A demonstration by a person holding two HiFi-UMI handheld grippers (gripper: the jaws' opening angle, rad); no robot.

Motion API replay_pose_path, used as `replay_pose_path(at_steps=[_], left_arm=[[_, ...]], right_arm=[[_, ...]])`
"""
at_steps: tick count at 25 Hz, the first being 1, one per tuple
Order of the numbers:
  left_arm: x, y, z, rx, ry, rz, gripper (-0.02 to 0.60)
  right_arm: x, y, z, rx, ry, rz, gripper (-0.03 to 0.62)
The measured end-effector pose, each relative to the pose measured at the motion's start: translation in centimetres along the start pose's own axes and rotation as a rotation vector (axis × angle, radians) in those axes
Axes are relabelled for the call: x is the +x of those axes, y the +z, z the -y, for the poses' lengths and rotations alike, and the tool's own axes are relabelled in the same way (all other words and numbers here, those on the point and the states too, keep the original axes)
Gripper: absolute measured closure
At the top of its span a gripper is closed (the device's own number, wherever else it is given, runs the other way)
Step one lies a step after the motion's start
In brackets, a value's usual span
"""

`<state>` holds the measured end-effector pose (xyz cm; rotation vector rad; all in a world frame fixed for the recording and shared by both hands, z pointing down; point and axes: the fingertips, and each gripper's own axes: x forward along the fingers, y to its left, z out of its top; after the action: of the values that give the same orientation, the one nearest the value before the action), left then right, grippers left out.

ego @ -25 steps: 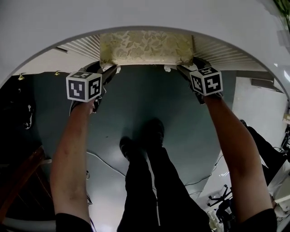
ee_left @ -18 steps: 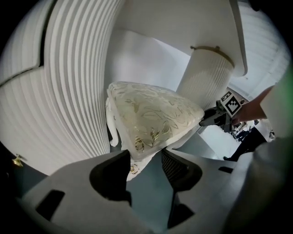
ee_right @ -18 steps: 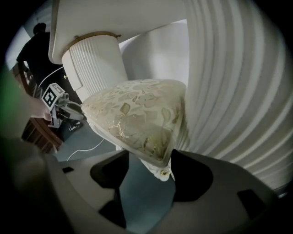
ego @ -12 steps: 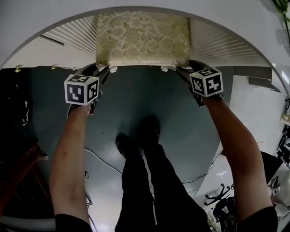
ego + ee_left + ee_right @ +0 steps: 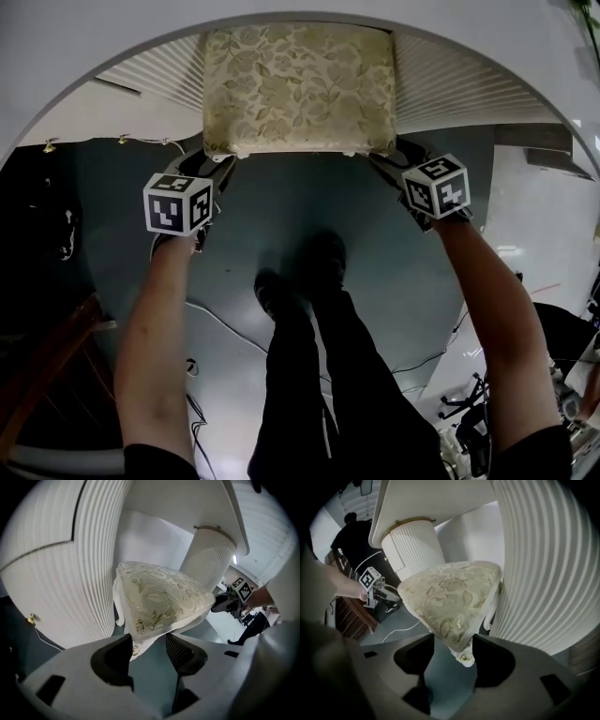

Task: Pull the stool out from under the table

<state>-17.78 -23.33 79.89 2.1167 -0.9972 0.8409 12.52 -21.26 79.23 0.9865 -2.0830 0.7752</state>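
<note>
The stool has a cream floral cushion and stands half out from under the white round table. My left gripper is at its near left corner. In the left gripper view that corner sits between the jaws of the left gripper; both pads touch it while the jaws are opening slightly. My right gripper is at the near right corner. In the right gripper view the right gripper is shut on the corner and its white frame.
The table's fluted white pedestal stands behind the stool. My legs and shoes are on the grey floor below the stool. A white cable runs across the floor. A wooden chair is at the left and an office chair base at the lower right.
The stool has slid out from under the table toward me, so more of its cushion shows. Both grippers have drawn back with its near corners.
</note>
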Motion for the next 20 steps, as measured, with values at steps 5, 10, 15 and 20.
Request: replay_pose_path(at_steps=[5,10,15,20], left_arm=[[-0.4,-1.2,1.6,-0.026,-0.033,-0.007,0.394],[-0.1,-1.5,2.4,0.014,-0.059,-0.003,0.337],[0.2,-1.4,1.2,-0.001,-0.006,-0.016,0.347],[0.0,-0.7,1.2,-0.045,-0.008,-0.054,0.337]], right_arm=[[1.1,0.3,1.4,-0.073,-0.016,-0.089,0.306],[1.2,0.7,2.1,-0.070,-0.061,-0.075,0.310],[1.8,0.1,1.1,-0.014,-0.085,-0.068,0.315],[1.3,0.1,0.6,0.014,-0.074,-0.093,0.314]])
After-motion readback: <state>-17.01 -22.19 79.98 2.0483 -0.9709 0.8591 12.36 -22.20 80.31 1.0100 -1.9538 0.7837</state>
